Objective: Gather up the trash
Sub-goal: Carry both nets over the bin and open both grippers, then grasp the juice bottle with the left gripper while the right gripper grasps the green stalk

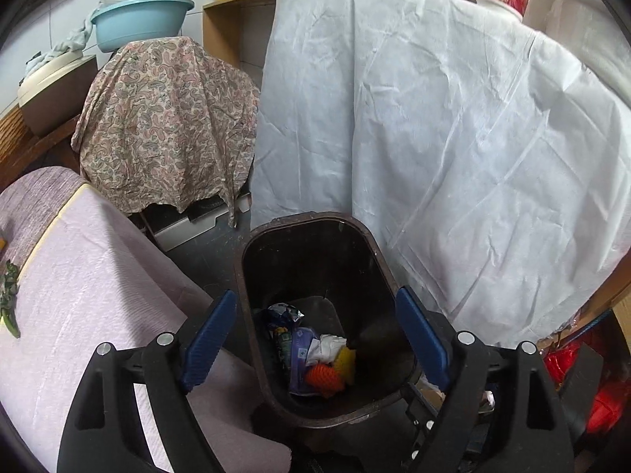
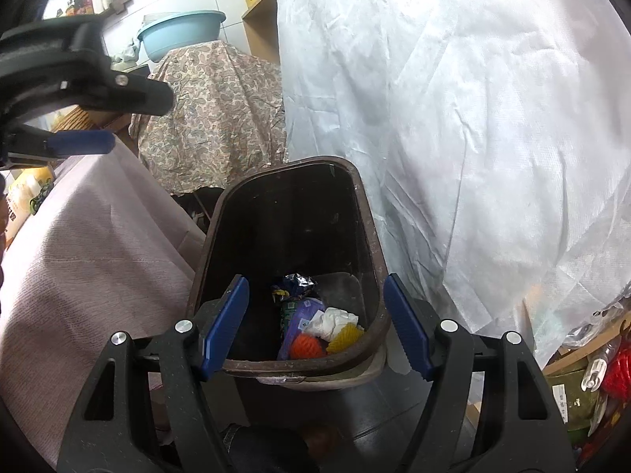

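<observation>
- Hovering over the dark trash bin [image 1: 315, 236], the left gripper [image 1: 315, 335] has its blue pads spread wide with nothing between them; the bin's open mouth sits squarely in the gap.
- The right gripper [image 2: 315, 323] also hangs above the bin [image 2: 292, 197], jaws apart and empty, near the front rim.
- Trash lies at the bottom of the bin: a crumpled white tissue [image 1: 325, 347], an orange mesh ball [image 1: 323, 379], a yellow mesh piece [image 1: 345, 360], a purple packet [image 1: 299, 358] and a crinkled foil wrapper [image 1: 284, 313]. The pieces touch one another in a loose heap toward the near wall.
- Judging from the empty pads above the heap, the drop looks complete, and the step in hand is clearing away for the next piece.
- To do that well, lift each gripper straight up before swinging sideways, so the fingers do not catch the rim and tip the bin.
- Keep the jaws wide on the way back; they are then ready to straddle the next item.
- More trash probably remains on the pink-covered table [image 1: 79, 276] beside the bin: a green scrap [image 1: 8, 295] lies at its far left edge, though the fisheye blurs it too much to name.
- From the right wrist view, the left gripper's arm and one blue pad [image 2: 79, 146] stand over that table, so move one hand at a time to avoid a knock.
- The white sheet [image 1: 453, 157] hangs just beside the bin; steer clear of snagging it.
</observation>
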`<state>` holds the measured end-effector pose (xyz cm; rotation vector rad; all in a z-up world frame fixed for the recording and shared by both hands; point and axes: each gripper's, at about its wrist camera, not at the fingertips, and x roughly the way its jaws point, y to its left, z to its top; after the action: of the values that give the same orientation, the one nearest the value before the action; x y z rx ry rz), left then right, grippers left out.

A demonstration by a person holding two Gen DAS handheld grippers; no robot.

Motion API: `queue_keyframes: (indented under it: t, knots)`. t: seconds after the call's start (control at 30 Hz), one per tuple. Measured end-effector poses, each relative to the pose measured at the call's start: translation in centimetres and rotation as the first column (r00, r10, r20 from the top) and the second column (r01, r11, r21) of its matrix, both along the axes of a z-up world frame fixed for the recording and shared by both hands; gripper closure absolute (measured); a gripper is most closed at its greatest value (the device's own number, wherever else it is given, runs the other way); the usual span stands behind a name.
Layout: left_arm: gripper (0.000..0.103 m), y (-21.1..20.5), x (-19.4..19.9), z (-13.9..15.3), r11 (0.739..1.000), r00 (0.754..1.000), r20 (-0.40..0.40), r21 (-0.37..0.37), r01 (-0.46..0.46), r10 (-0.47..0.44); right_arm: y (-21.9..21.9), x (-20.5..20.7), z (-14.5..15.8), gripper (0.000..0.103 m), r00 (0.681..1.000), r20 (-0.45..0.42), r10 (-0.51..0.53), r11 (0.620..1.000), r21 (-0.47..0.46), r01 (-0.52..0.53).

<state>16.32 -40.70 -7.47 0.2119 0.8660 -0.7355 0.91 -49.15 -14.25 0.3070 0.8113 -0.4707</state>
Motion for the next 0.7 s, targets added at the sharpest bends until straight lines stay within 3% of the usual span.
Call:
queue_keyframes:
  t: [0.2,0.4,0.53,0.7]
  knots:
    - [0.020,2.9,-0.4,1.1,1.000,1.000,-0.005,-0.027,-0.002,0.002,0.8,0.4,0.6,0.032,1.000,0.014,0.022,1.000,-0.004,-0.021]
    - [0.015,7.0,-0.5,2.5,1.000,0.997,0.073,-0.010,-0.028,0.028,2.6,1.6,1.8,0.032,0.997,0.037,0.070,0.998,0.003,-0.070]
    - [0.014,11.8,0.2,3.7,0.997,0.992,0.103,-0.027,-0.077,0.080,4.5,2.9,3.0,0.032,0.991,0.049,0.128,0.992,0.010,-0.128]
    - [0.012,18.1,1.5,5.1,0.990,0.975,0.174,0.005,-0.144,0.141,7.9,5.0,4.9,0.032,0.972,0.046,0.230,0.973,-0.025,-0.229]
